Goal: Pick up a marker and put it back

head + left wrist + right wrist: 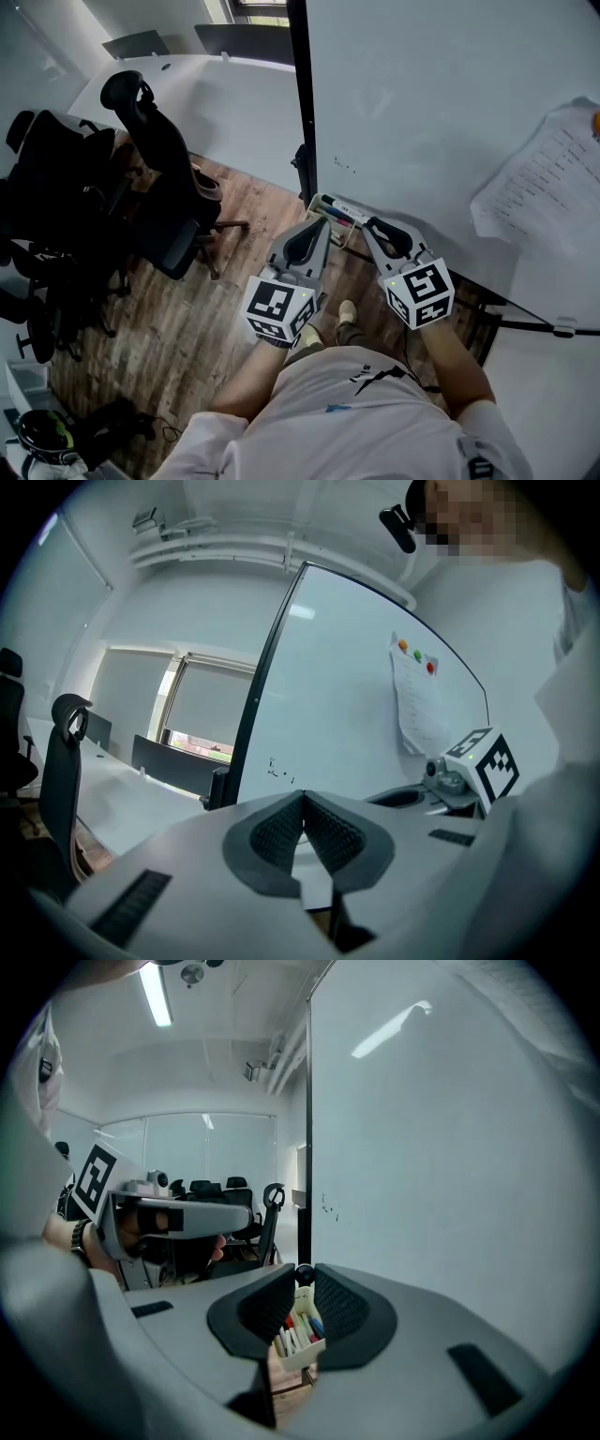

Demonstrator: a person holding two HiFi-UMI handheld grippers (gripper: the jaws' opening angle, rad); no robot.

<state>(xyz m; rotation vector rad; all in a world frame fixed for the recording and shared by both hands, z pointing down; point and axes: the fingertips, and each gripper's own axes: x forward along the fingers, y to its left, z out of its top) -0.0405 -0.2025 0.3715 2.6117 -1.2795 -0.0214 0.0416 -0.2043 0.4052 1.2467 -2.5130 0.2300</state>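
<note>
Plastic markers (299, 1329), racked in whiteboard tray (300, 1356): probably light, stiff, slick-barrelled, best pinched mid-barrel; left hand-held gripper (302, 806) closed and empty, right hand-held gripper (306, 1288) slightly apart, empty.

White T-shirt (349, 424) with small dark chest print

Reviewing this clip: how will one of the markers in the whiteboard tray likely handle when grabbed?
The markers look like thin, rigid sticks, so probably light and stiff. Their smooth barrels may slip or roll outside the tray. They lie packed together, so neighbours will likely get nudged.
</note>
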